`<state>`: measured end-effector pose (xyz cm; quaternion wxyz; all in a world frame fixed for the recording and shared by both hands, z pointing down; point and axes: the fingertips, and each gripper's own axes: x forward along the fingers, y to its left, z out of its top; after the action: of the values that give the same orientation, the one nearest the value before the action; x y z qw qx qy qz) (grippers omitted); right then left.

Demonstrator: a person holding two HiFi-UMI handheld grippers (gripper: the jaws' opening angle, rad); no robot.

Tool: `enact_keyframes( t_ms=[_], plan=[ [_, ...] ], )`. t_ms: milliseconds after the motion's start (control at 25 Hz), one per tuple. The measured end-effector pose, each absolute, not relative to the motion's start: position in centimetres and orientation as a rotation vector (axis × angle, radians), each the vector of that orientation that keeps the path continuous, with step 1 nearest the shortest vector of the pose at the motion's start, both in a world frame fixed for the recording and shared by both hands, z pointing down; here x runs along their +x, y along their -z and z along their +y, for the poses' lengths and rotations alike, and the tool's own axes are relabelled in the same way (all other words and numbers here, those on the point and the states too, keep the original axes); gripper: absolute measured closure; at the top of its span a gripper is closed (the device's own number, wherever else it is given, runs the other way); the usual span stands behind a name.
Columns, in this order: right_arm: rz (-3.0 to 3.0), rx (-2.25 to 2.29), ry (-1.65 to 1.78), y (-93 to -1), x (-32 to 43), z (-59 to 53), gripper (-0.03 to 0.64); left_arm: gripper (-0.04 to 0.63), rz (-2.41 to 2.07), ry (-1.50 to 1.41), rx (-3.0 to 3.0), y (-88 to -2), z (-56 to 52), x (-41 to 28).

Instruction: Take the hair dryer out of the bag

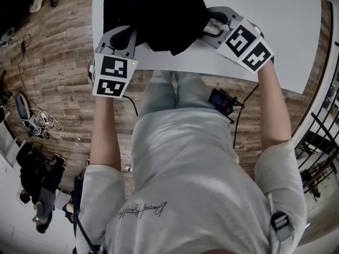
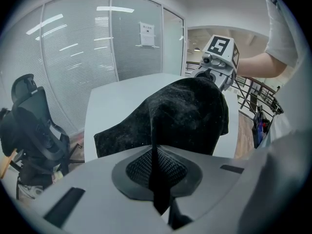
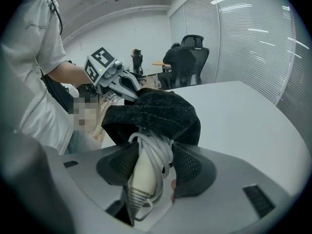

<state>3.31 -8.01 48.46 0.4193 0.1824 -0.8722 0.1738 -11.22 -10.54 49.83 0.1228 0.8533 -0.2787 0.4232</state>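
A black fabric bag [image 1: 153,15] lies slumped on the white surface [image 1: 286,30], near the edge where the person stands, with one tool at each end of it. The left tool [image 2: 157,165] has its jaws pressed together on a thin fold of the bag's cloth, pinching the near left edge so that the fabric rises in a ridge from between the pads. At the bag's other end its mouth faces the right tool [image 3: 153,167], whose jaws stand fairly wide and clamp a cream-coloured hair dryer [image 3: 141,174] by the narrow end that sticks out of the opening. A pale cord [image 3: 158,152] is looped around that end and sits between the pads with it. The rest of the hair dryer is inside the bag, hidden by the dark cloth draped over it.
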Motion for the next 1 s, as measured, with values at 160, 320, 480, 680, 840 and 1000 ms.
enact_keyframes(
  t_ms=[160, 320, 480, 680, 840, 1000],
  plan=[
    [-2.187, 0.463, -0.444, -48.5, 3.5, -7.9, 0.382, 0.575, -0.820, -1.237, 2.480, -50.1, -10.7, -11.3],
    [-2.187, 0.471, -0.458, -48.5, 3.9, -7.7, 0.382, 0.575, -0.829, -1.245, 2.470, -50.4, -10.8, -11.4],
    [-2.184, 0.477, -0.464, -48.5, 4.5, -7.3, 0.382, 0.575, -0.837, -1.247, 2.464, -50.6, -10.8, -11.4],
    [-2.183, 0.488, -0.470, -48.4, 5.1, -7.0, 0.382, 0.575, -0.842, -1.254, 2.458, -50.7, -11.0, -11.5],
    [-2.181, 0.502, -0.479, -48.5, 5.7, -6.7, 0.382, 0.575, -0.845, -1.256, 2.454, -50.9, -11.0, -11.5],
    [-2.179, 0.516, -0.487, -48.5, 6.3, -6.3, 0.382, 0.575, -0.854, -1.255, 2.446, -51.1, -11.1, -11.6]
  ],
)
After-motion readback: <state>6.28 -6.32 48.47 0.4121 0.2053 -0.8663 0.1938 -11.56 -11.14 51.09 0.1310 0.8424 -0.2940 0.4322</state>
